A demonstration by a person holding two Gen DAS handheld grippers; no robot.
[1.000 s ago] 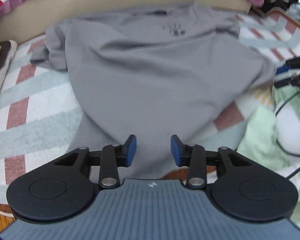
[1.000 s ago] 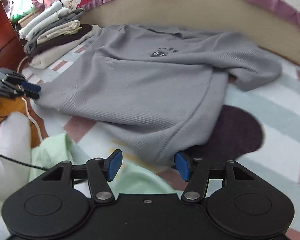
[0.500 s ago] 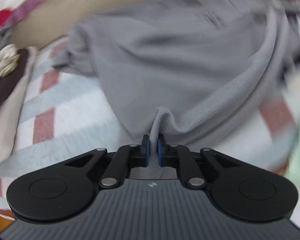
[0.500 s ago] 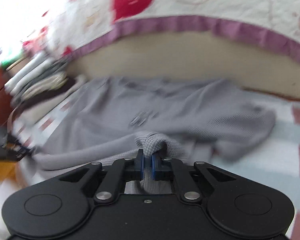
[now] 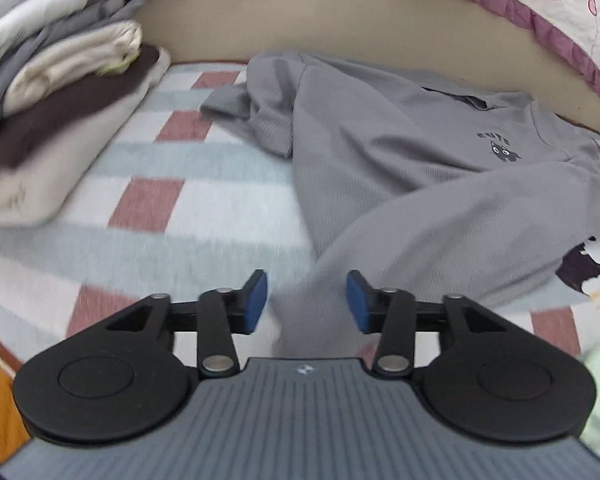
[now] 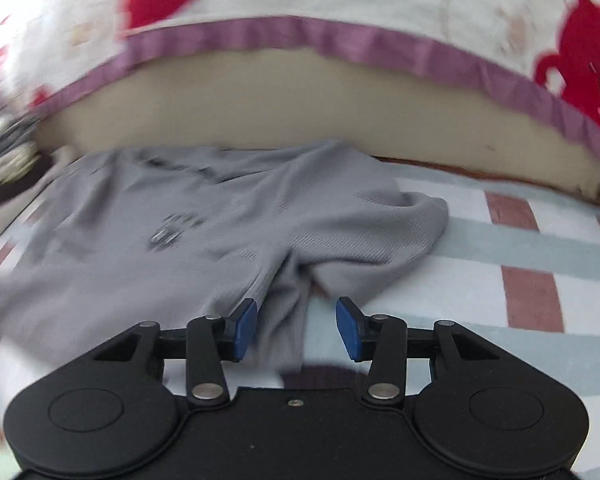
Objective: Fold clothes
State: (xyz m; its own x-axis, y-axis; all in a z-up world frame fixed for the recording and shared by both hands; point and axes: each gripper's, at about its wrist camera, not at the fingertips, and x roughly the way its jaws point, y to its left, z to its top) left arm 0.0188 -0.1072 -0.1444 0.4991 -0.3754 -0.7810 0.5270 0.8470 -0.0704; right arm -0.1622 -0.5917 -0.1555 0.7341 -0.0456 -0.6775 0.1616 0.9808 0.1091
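Cloth of the soft grey ribbed shirt (image 5: 380,184) is flopping loose between my opening left gripper (image 5: 307,307) and right gripper (image 6: 296,329); I am aiming at its hem.

Left wrist view sits low behind left gripper (image 5: 306,306), angled down, close over checked blanket (image 5: 148,200). Right wrist view likewise behind right gripper (image 6: 296,328), facing the beige headboard (image 6: 260,104). Both share grey sweatshirt (image 5: 400,168) ahead.
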